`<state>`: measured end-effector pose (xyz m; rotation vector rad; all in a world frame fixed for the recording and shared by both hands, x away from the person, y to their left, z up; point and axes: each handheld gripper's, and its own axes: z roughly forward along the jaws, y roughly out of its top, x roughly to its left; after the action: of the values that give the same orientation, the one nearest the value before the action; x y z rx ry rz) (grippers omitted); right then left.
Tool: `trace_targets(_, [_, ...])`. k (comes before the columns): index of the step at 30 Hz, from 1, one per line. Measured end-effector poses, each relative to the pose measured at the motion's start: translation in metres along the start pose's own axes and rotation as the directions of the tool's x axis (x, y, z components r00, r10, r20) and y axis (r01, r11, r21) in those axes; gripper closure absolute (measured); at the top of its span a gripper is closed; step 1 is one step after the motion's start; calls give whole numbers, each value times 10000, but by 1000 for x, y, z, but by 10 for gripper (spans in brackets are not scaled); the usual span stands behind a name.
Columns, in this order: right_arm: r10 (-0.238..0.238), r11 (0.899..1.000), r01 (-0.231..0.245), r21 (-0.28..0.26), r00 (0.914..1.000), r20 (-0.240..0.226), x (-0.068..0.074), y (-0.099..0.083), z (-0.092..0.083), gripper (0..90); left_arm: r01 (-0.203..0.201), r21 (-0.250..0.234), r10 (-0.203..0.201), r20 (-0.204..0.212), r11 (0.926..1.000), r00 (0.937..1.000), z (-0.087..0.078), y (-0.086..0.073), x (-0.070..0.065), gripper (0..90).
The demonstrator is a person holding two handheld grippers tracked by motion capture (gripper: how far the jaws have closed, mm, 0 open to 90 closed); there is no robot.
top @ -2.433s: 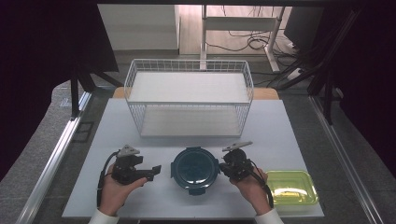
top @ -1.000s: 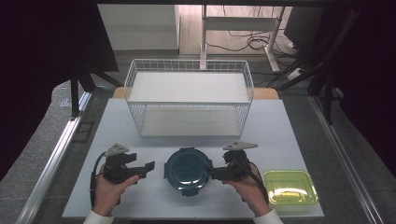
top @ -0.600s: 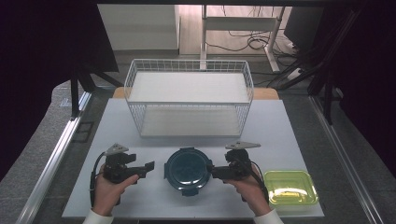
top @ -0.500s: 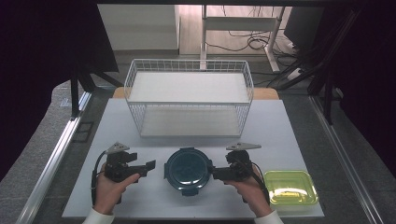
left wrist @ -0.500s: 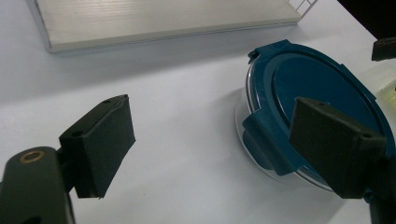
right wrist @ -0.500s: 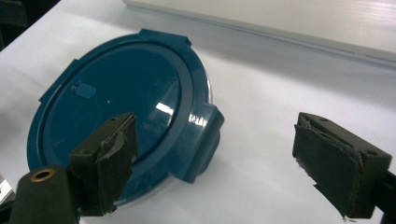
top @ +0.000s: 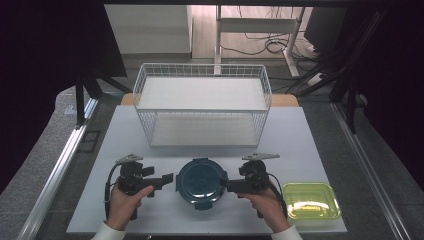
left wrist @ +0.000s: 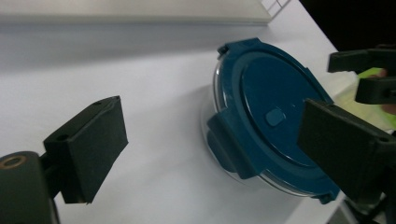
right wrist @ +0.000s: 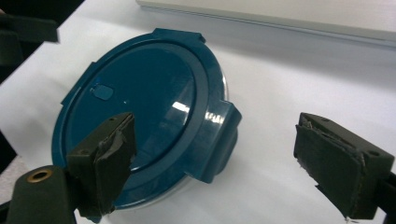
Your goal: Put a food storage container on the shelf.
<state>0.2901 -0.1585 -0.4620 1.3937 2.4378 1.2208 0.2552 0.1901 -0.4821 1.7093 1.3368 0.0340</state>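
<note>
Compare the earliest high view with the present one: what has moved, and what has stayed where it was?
The left hand drew its tool away leftward from the round blue-lidded container; its jaws have just been opening, nothing between them. The right tool now points level at the container's right clip, jaws open. The container, wire basket and yellow-green lidded box stayed put.

Lab; framed test table [top: 310,130]; floor cables [top: 260,47]
</note>
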Motion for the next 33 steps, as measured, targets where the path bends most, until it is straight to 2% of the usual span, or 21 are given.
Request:
trace_targets(2, [78,10000,-77,40,9999,-123,-1,1,2,128,123,165,-126,147,9998,9998,4,-2,1,77])
trace_targets(8, [548,9985,-542,94,9957,-745,-4,5,10,130,502,270,-514,475,9984,9975,8,-6,2,73])
trace_targets(14, [747,9969,-722,314,9932,-890,-4,5,19,128,1002,267,-1022,932,9946,9904,12,-6,4,78])
trace_targets(16, [800,9964,-771,358,9929,-882,-5,4,21,126,1197,220,-1214,1157,9926,9858,14,-6,3,82])
trace_targets(21, [1081,9934,-1029,510,9876,-1142,-9,4,27,121,1112,603,-1185,1340,9920,9839,31,-6,-3,88])
trace_targets(23, [1207,9916,-1146,599,9865,-1111,-11,3,31,118,1068,755,-1165,1386,9914,9835,36,-7,-5,89])
trace_targets(26, [1492,9874,-1415,703,9815,-1203,-14,0,34,115,1046,954,-1167,1306,9899,9845,45,-8,-8,100])
trace_targets(31, [1778,9822,-1670,861,9741,-1395,-15,-1,38,104,1277,1247,-1461,1519,9839,9775,54,-10,-5,104])
trace_targets(33, [1871,9802,-1743,944,9709,-1494,-16,-1,40,103,1254,1323,-1461,1609,9832,9761,57,-9,-5,113])
